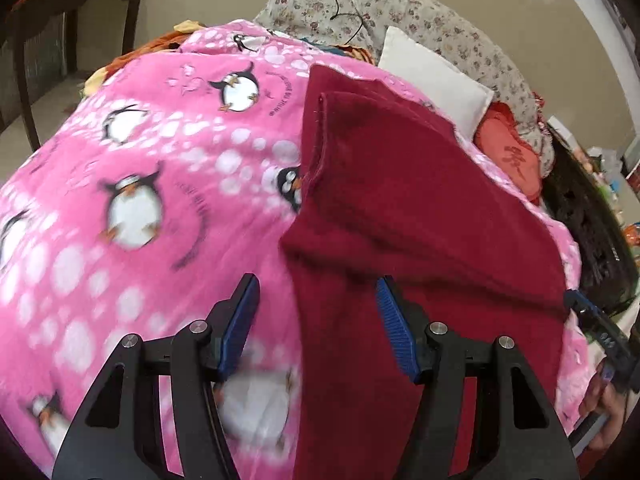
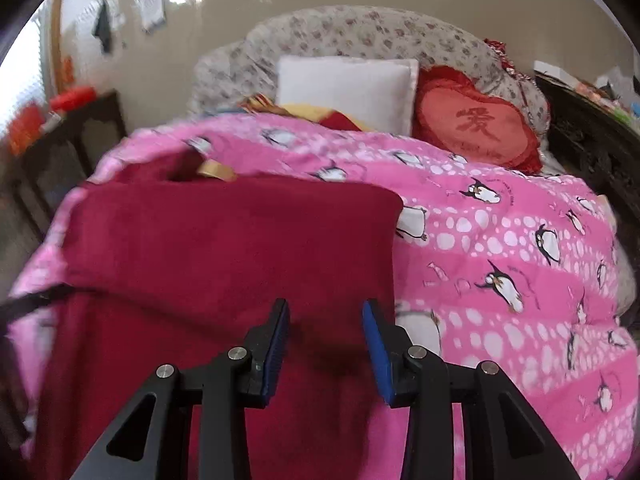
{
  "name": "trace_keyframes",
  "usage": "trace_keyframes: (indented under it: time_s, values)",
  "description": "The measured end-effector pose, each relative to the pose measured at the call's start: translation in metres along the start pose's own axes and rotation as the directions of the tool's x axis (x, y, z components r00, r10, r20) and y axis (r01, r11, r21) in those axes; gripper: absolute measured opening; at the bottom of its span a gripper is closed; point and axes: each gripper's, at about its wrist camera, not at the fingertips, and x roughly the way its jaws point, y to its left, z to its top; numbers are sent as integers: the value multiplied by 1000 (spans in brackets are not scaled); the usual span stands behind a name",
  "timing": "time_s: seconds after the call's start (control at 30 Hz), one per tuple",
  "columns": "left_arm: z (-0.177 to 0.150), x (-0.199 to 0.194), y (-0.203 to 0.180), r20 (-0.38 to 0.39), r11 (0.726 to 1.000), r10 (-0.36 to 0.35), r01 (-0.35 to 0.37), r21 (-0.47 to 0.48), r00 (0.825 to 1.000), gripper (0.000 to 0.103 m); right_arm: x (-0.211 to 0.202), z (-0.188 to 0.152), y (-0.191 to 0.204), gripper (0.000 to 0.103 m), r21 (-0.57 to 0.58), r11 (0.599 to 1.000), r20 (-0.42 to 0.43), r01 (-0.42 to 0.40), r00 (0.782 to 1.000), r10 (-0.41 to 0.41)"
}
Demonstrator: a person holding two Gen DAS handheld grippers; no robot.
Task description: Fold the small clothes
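A dark red garment (image 1: 400,220) lies partly folded on a pink penguin blanket (image 1: 140,200). My left gripper (image 1: 316,286) is open above the garment's left edge, holding nothing. In the right wrist view the same red garment (image 2: 224,240) lies on the left of the pink blanket (image 2: 500,260). My right gripper (image 2: 326,308) is open above the garment's right edge, holding nothing. The right gripper also shows at the right edge of the left wrist view (image 1: 592,316), held by a hand.
A white pillow (image 2: 344,88), a red heart cushion (image 2: 472,120) and a floral quilt (image 2: 380,36) lie at the head of the bed. A dark wooden table (image 1: 60,20) stands at the left. Dark carved furniture (image 2: 592,140) stands at the right.
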Motion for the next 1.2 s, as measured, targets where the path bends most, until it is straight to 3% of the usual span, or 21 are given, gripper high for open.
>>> trace_keyframes:
  time_s: [0.1,0.2,0.27,0.33,0.57,0.73,0.93,1.2]
  values:
    - [-17,-29,8,-14,1000,-9,9,-1,1000,63,-41,-26,-9,47,48,989,-12,-141,990,142]
    - [-43,-55,14,-40,1000,-25,25,-4,999,72,-71,-69,-15,48,41,980,-75,-193,978,196]
    - [-65,-68,14,-61,1000,-4,5,23,998,73,-81,-98,-17,48,38,973,-116,-226,967,229]
    - [-86,-77,10,-87,998,1,4,59,996,73,-86,-126,-24,48,94,953,-153,-288,942,300]
    - [-133,-91,11,-150,998,0,9,58,989,73,-93,-182,-29,48,131,936,-236,-327,907,350]
    - [-149,-103,13,-171,999,10,-1,53,985,73,-98,-199,-28,48,130,920,-236,-371,889,392]
    - [-160,-103,8,-132,993,74,-61,99,988,73,-88,-196,-20,49,139,907,-234,-398,877,421]
    - [-167,-99,-1,-97,979,137,-120,167,986,73,-87,-194,-11,49,119,910,-245,-397,877,414]
